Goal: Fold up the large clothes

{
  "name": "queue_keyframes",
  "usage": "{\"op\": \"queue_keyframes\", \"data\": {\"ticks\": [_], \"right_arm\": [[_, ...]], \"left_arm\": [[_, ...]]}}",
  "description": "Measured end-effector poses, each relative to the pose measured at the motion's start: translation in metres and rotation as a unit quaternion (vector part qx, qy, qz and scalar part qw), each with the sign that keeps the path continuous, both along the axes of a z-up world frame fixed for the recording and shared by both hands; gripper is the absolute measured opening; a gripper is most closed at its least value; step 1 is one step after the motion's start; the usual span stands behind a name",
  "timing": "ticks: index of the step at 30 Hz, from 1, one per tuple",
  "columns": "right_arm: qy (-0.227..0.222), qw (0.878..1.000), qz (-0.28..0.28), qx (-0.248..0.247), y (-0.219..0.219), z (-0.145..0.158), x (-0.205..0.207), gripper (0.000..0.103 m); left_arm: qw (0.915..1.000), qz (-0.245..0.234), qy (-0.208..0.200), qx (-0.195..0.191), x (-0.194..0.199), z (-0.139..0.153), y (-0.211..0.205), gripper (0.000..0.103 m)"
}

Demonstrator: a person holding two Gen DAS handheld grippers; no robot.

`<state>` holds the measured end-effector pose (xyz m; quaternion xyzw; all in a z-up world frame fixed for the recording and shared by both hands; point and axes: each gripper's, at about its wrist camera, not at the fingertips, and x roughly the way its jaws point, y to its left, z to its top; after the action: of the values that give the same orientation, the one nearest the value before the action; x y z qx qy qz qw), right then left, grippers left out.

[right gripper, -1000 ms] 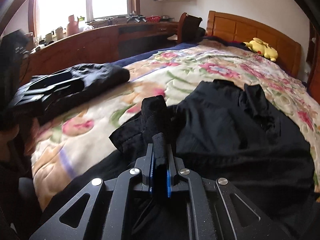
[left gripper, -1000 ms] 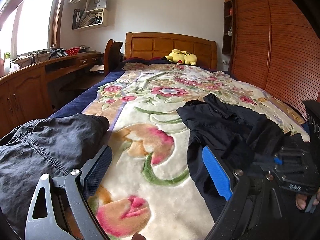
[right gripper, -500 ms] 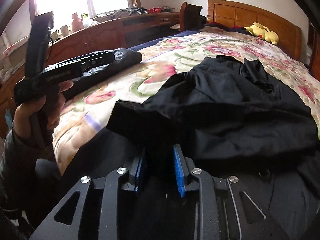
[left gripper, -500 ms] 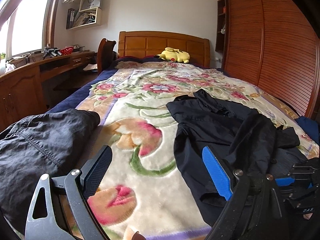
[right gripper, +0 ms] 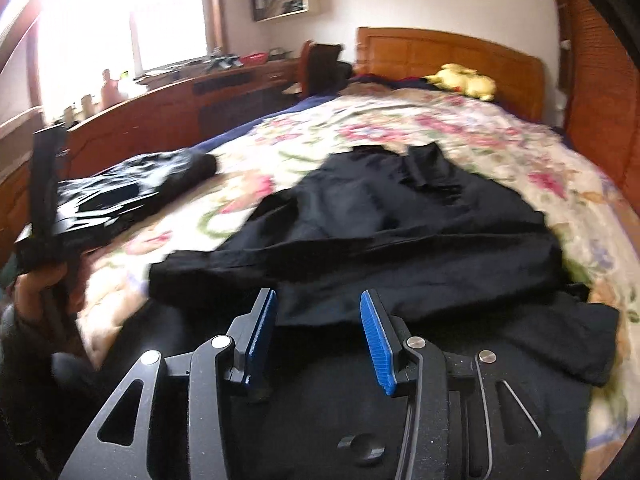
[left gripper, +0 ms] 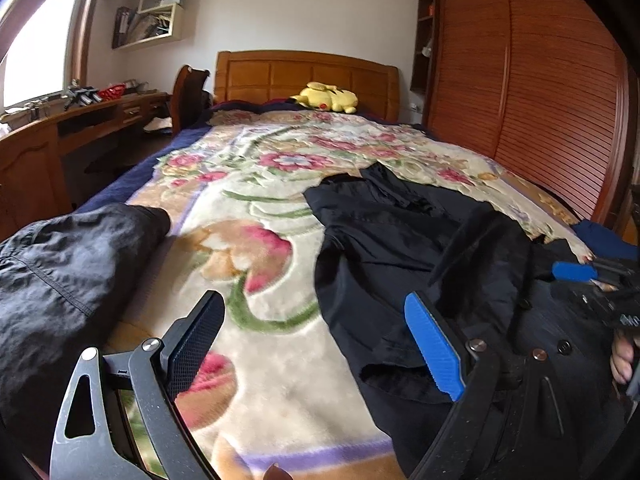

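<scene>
a: on the floral blanket [left gripper: 280, 392], a black coat [left gripper: 400, 248] lies spread across the bed's near right half, its collar end towards the wooden headboard [left gripper: 304, 76], its hem running out of sight below both views.

b: and the grippers?

a: the right gripper [right gripper: 318, 336] hovers over the coat's near edge, jaws opening; dark fabric shows behind the gap, but the blue pads [right gripper: 376, 344] press on nothing. motion blur softens that whole view.

b: the left one?

a: the left gripper [left gripper: 316, 348] stands wide open above bare blanket beside the coat's left edge, holding nothing. one finger's pad is black mesh, the other blue.

b: anything else on the bed?

a: a second dark garment [left gripper: 68, 272] bunched at the near left edge, partly cut off by the frame. a yellow plush toy [left gripper: 326, 97] sits by the headboard.

b: the person?

a: only fingers [left gripper: 622, 360] at the far right edge of the left view, and a blurred hand [right gripper: 40, 288] gripping the left tool's handle in the right view. the window [right gripper: 120, 16] glare washes out the desk [right gripper: 168, 108] clutter.
</scene>
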<state>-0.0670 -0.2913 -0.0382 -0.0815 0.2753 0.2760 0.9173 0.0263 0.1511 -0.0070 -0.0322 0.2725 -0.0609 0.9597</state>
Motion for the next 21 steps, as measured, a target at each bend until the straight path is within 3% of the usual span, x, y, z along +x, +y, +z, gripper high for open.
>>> {"op": "queue_keyframes", "data": {"ticks": [8, 13, 21], "right_arm": [[0.016, 0.997, -0.071, -0.035, -0.032, -0.025, 0.015, 0.046], [0.030, 0.994, -0.093, -0.048, -0.040, -0.035, 0.019, 0.046], [0.074, 0.992, -0.100, -0.014, -0.051, -0.047, 0.039, 0.046]], "left_arm": [[0.9986, -0.047, 0.015, -0.021, -0.001, -0.002, -0.014, 0.092], [0.9963, -0.076, 0.042, -0.001, 0.003, -0.011, -0.033, 0.079], [0.9887, -0.110, 0.099, 0.023, 0.003, -0.035, -0.050, 0.062]]}}
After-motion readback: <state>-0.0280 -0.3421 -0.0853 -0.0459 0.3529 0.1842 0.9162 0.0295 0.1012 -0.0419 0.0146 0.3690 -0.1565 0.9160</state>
